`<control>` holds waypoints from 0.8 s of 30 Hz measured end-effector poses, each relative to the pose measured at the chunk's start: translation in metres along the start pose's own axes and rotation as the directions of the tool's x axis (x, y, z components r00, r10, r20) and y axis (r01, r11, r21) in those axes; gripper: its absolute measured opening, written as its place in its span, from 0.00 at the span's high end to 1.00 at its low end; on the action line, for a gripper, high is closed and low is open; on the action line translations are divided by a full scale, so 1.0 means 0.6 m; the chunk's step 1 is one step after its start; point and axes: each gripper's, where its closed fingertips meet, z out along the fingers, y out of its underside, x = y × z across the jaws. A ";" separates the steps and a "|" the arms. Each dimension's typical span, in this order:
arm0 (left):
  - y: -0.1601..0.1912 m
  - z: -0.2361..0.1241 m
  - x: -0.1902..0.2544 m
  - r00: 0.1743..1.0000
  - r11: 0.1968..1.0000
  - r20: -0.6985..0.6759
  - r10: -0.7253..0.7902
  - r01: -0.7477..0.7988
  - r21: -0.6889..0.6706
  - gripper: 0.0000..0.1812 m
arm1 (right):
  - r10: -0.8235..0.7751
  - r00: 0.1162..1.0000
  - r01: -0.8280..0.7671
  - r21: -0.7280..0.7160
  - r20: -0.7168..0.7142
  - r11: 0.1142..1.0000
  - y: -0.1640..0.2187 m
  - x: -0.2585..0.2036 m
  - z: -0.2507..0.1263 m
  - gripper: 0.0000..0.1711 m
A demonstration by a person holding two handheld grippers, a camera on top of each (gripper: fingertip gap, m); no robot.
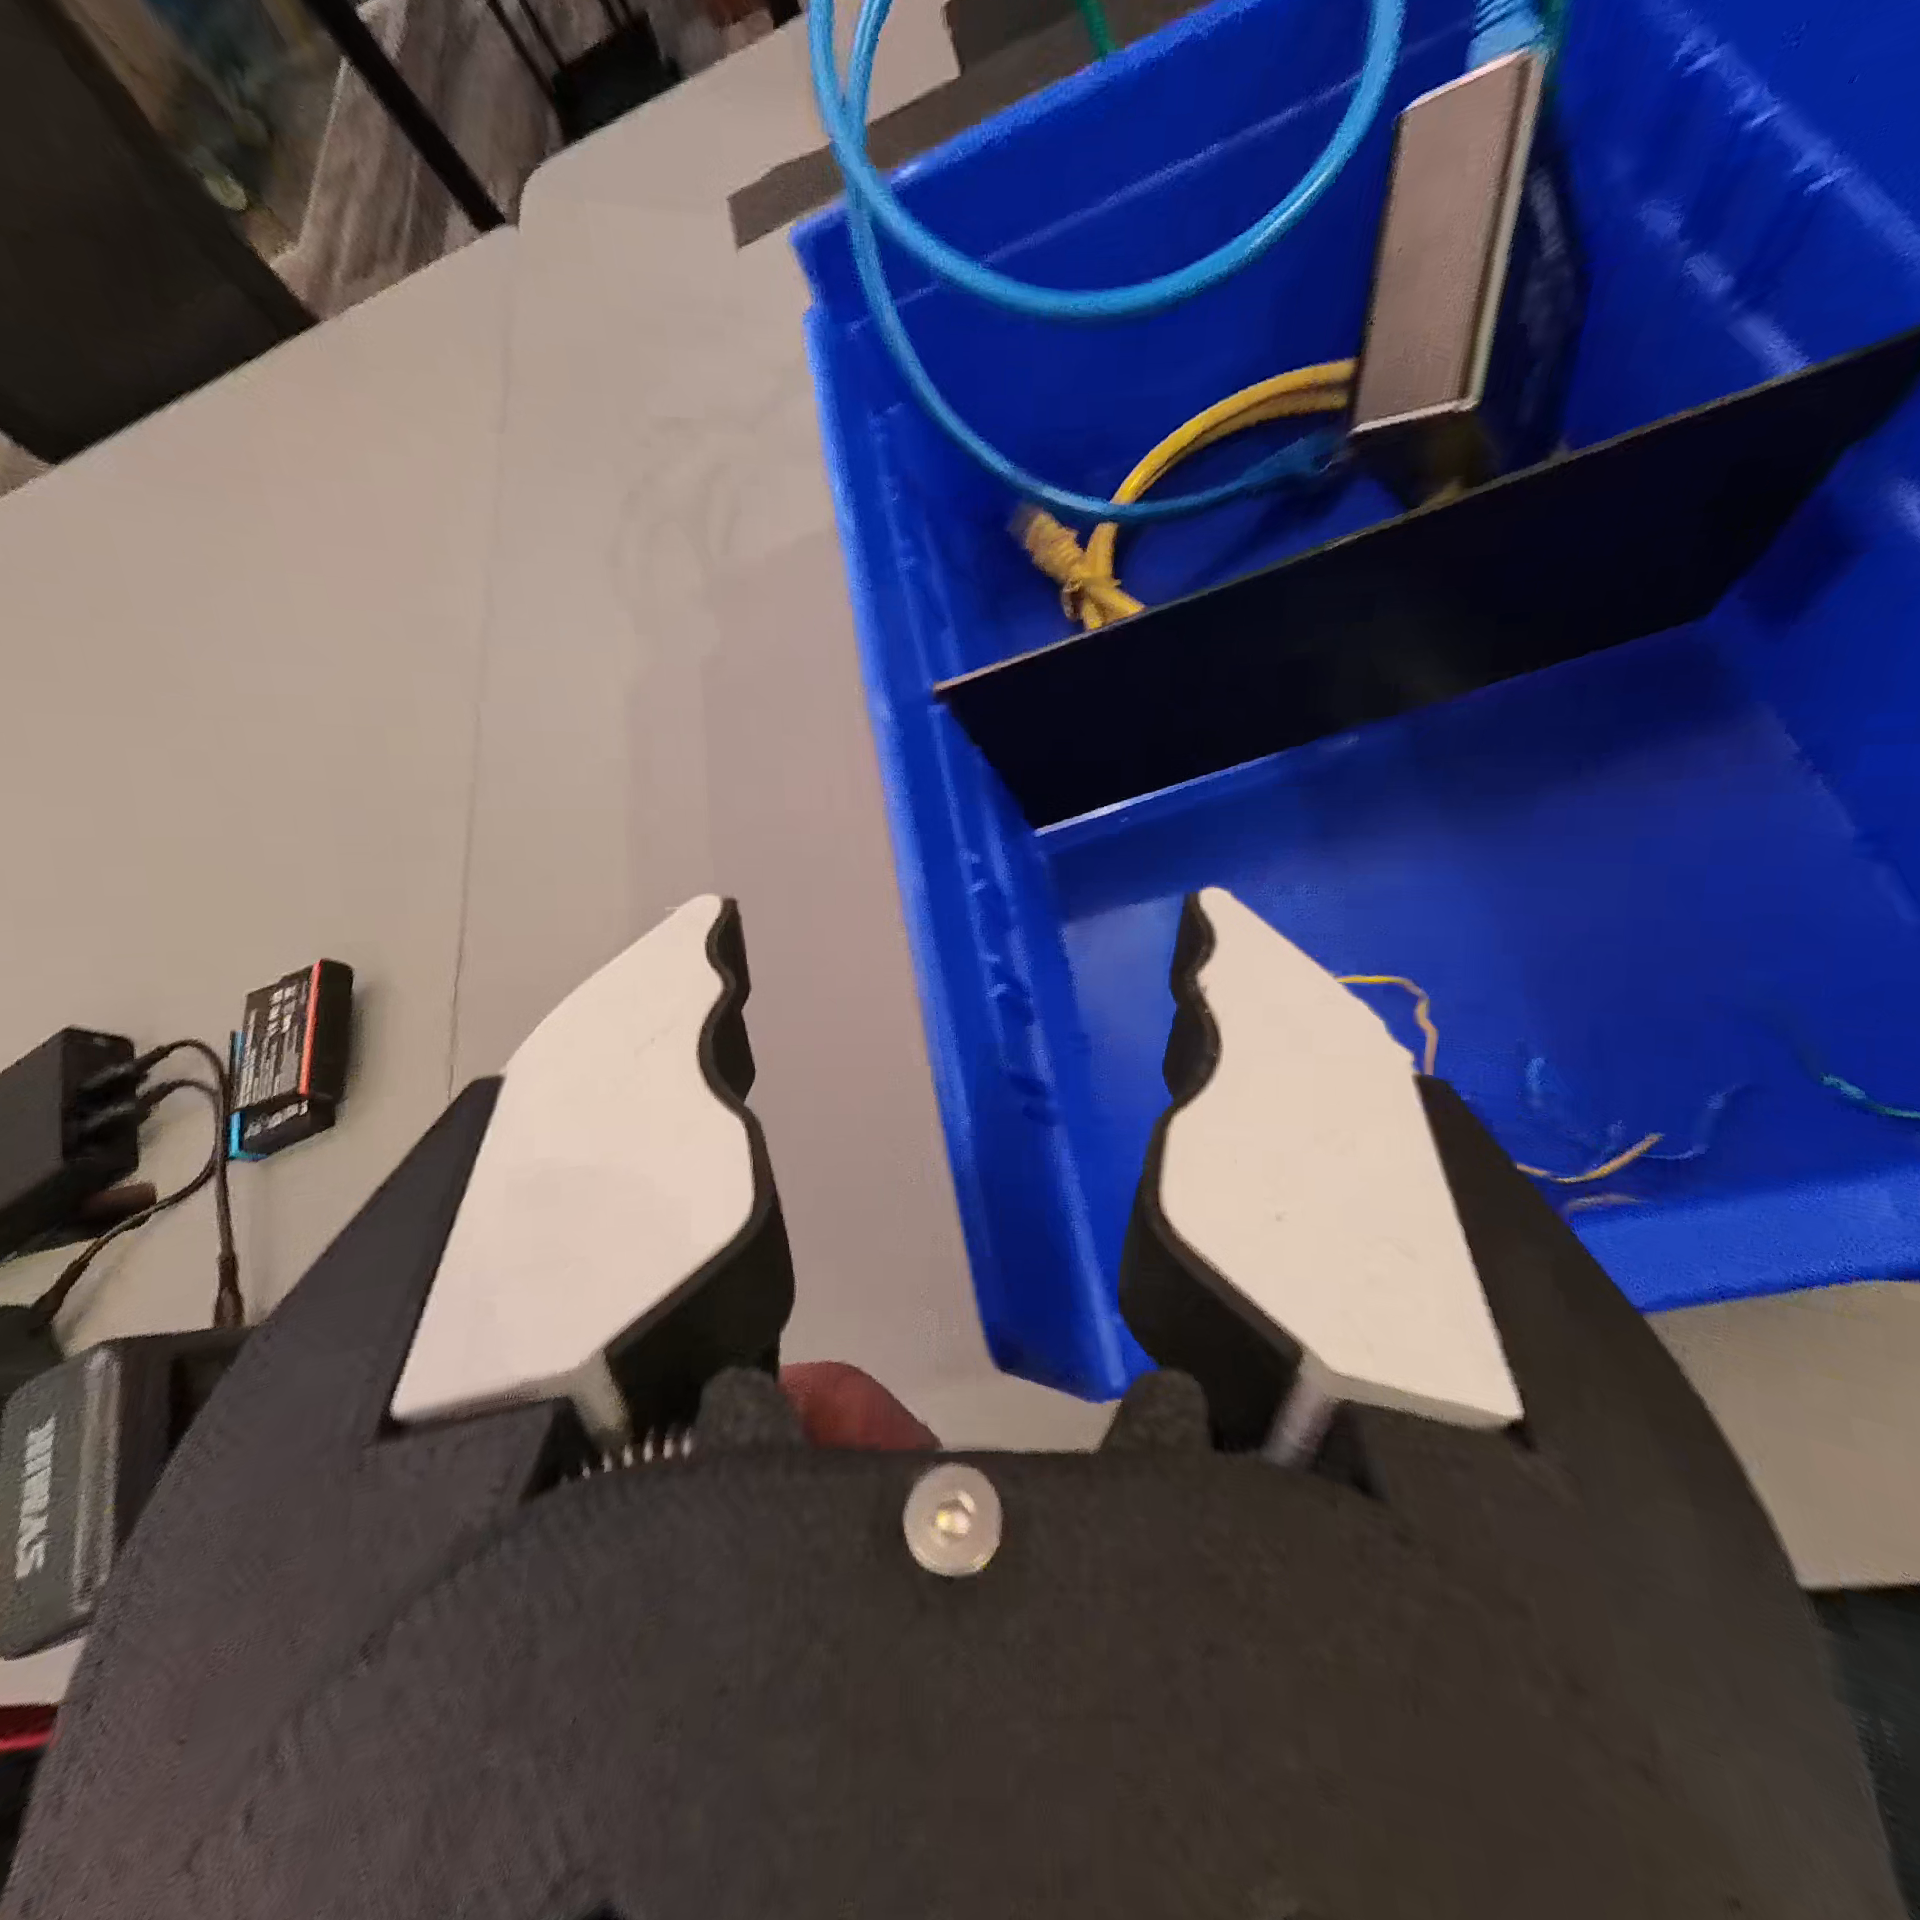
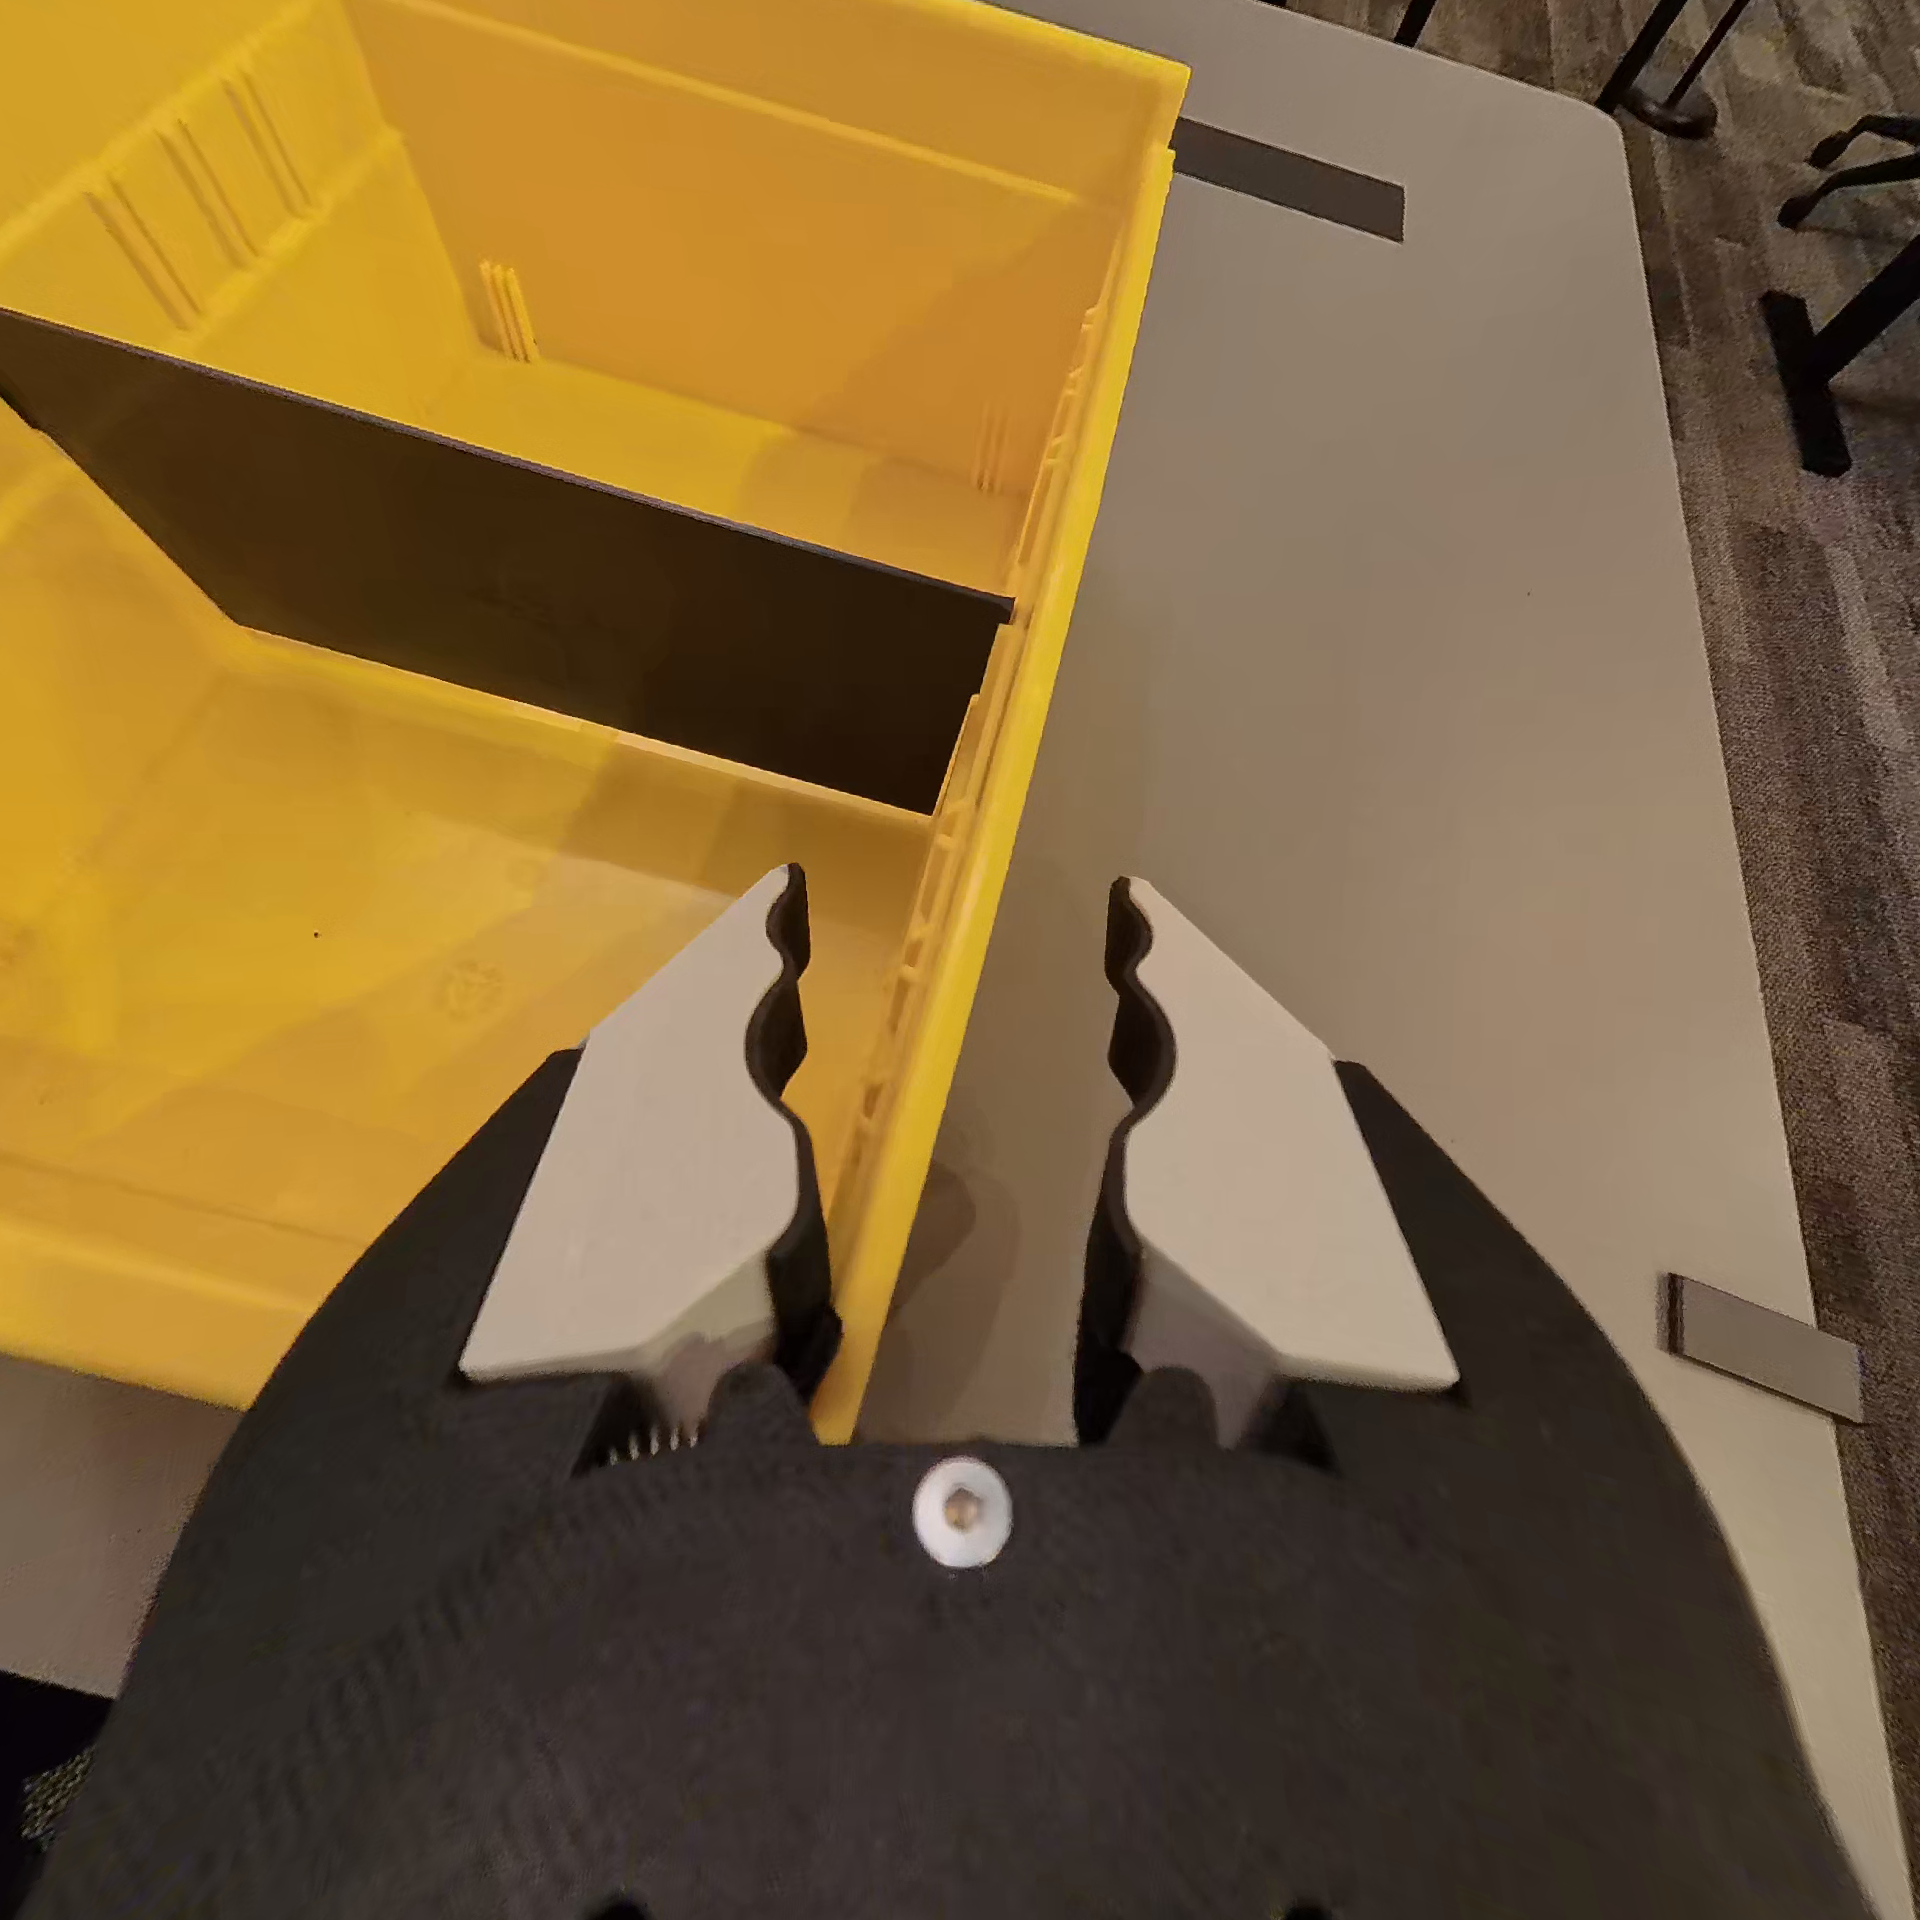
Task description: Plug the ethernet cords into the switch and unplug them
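Left gripper (image 1: 961,914) jaws apart, right gripper (image 2: 956,883) likewise

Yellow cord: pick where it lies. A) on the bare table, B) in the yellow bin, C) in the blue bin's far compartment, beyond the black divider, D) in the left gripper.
C: the yellow cord lies on the blue bin floor beyond the black divider, under the blue cord.

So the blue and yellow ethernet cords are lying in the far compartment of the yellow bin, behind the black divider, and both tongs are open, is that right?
Not quite: the bin is wrong. The left wrist view shows the blue ethernet cord and yellow ethernet cord in the far compartment of the blue bin, behind its black divider. Both the left tongs and right tongs are open.
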 end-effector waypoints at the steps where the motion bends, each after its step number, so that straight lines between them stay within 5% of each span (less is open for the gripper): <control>1: 0.007 0.003 -0.005 1.000 1.000 0.004 -0.001 0.001 -0.011 0.59 | -0.002 1.000 0.002 -0.001 -0.004 1.000 0.000 0.002 0.000 0.67; 7: 0.051 0.031 -0.008 0.999 0.994 -0.037 -0.031 0.027 -0.102 0.76 | 0.005 1.000 -0.005 0.003 0.000 1.000 -0.001 0.006 0.002 0.67; 9: 0.058 0.038 0.005 0.996 0.992 -0.086 -0.035 0.024 -0.124 0.93 | 0.004 1.000 -0.004 0.004 -0.001 1.000 -0.001 0.006 0.002 0.67; 24: 0.082 0.034 -0.041 0.963 0.962 -0.116 -0.245 0.226 -0.154 0.97 | 0.006 1.000 -0.007 -0.011 -0.031 1.000 0.012 0.044 -0.007 0.66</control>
